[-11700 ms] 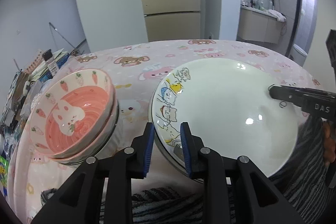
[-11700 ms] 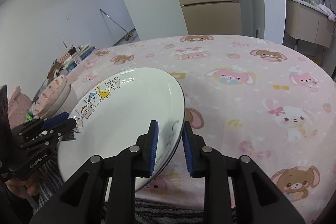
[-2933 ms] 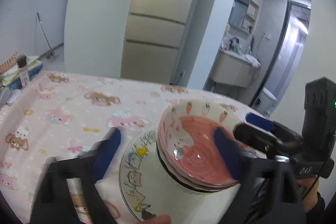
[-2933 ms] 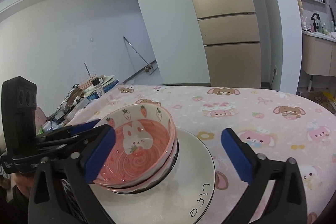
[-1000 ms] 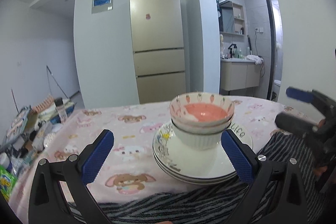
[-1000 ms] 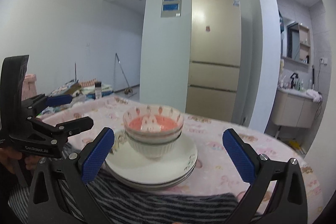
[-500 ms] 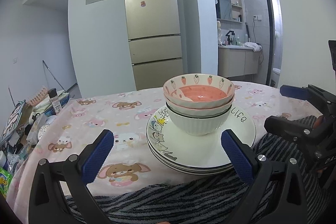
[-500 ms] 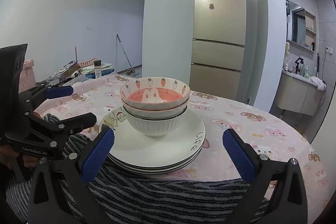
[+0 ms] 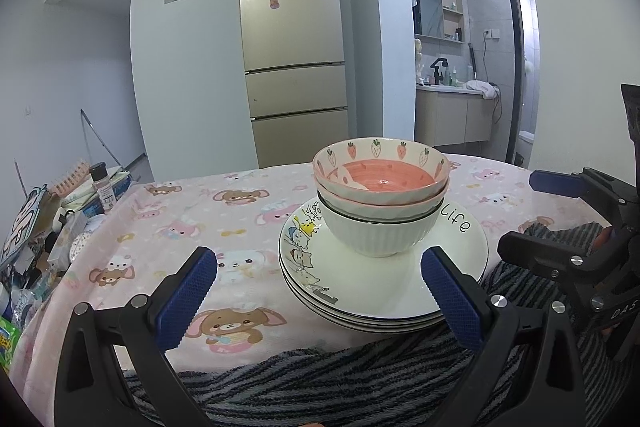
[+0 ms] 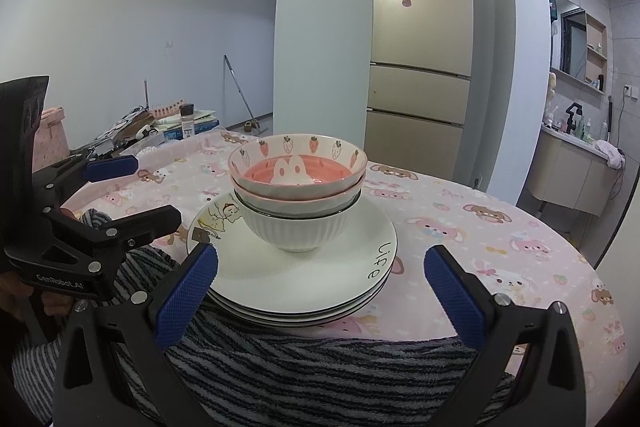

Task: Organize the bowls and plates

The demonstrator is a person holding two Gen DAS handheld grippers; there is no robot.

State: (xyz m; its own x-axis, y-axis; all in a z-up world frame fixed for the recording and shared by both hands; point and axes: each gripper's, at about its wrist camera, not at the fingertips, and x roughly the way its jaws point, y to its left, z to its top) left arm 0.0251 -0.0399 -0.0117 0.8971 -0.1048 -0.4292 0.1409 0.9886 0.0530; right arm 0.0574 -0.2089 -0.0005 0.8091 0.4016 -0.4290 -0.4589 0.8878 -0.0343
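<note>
Pink tablecloth [image 9: 192,223], nested bowls [image 9: 380,203] atop plates [image 9: 372,291].

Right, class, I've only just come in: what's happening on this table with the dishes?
A person is tidying dishes with a gripper in each hand. The bowls are nested and sit on a stack of plates near the edge of the table, beside a striped cloth. The left gripper and right gripper both have their jaws wide open and hold nothing, level with the pile. The stacking looks done.
</note>
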